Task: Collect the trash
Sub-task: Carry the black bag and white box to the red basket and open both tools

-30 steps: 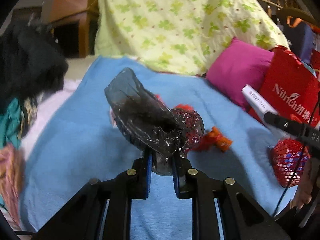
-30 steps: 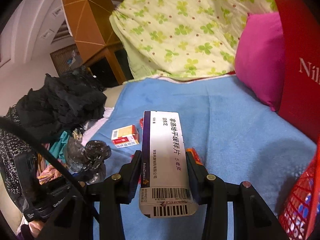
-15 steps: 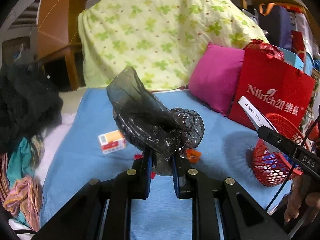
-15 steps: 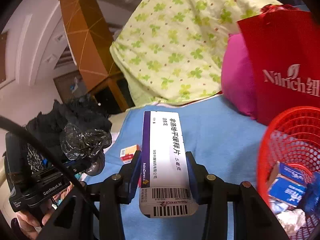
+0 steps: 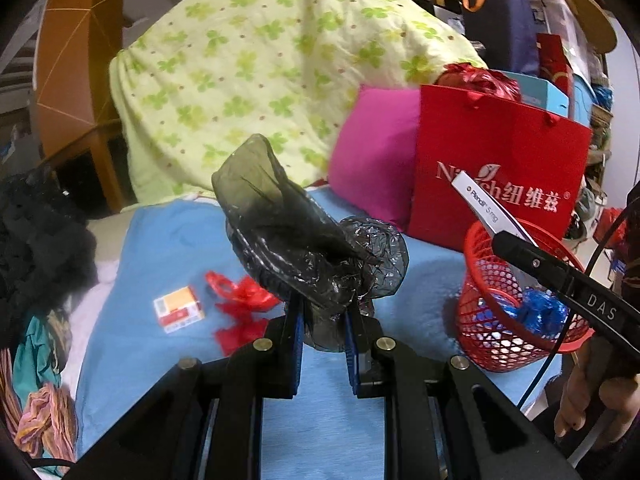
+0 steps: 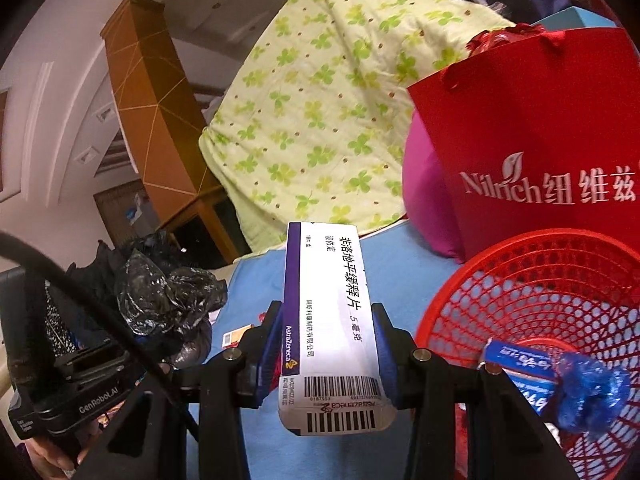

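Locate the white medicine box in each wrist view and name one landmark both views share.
Left wrist: the white medicine box is at right, held by the right gripper above the red basket.
Right wrist: the box stands at bottom centre, clamped.
Shared landmark: the red gift bag.

the right gripper (image 6: 326, 354) has its jaws clamped on a white pill box (image 6: 330, 320), barcode end toward the camera. a red basket (image 6: 532, 292) sits just right of it on the blue bed (image 6: 396, 256), with a blue box (image 6: 516, 364) and a blue wad (image 6: 592, 388) inside. behind stand a red bag (image 6: 532, 140) and a clover quilt (image 6: 320, 112). at left, the left gripper (image 6: 172, 336) carries a black bag (image 6: 168, 292).
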Available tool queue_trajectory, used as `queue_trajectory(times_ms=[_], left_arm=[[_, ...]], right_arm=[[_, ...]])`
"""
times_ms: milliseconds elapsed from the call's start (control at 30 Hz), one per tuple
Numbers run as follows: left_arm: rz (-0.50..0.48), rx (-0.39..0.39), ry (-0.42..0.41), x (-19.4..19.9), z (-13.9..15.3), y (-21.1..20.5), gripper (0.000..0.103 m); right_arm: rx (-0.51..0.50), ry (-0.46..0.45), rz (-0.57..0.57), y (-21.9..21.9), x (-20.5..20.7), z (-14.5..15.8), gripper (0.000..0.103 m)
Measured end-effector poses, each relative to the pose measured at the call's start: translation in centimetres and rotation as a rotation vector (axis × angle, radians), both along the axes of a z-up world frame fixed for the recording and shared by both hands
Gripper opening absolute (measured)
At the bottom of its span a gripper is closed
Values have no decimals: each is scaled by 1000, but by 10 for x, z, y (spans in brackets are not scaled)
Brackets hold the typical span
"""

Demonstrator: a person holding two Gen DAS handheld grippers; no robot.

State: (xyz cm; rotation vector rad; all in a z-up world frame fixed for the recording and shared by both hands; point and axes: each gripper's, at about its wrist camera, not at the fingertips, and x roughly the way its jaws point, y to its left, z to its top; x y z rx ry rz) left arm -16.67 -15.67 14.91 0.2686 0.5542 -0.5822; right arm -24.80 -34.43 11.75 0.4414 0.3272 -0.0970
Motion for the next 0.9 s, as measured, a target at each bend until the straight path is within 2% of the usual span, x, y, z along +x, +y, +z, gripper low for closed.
queue_trajectory(times_ms=[600, 900], left_arm=[[-101, 56, -37, -26, 7, -59, 19], [-191, 43, -17, -38, 7, -91, 19]], right_arm=[[38, -43, -89, -44, -41, 0, 45], [78, -64, -156, -72, -69, -4, 46]])
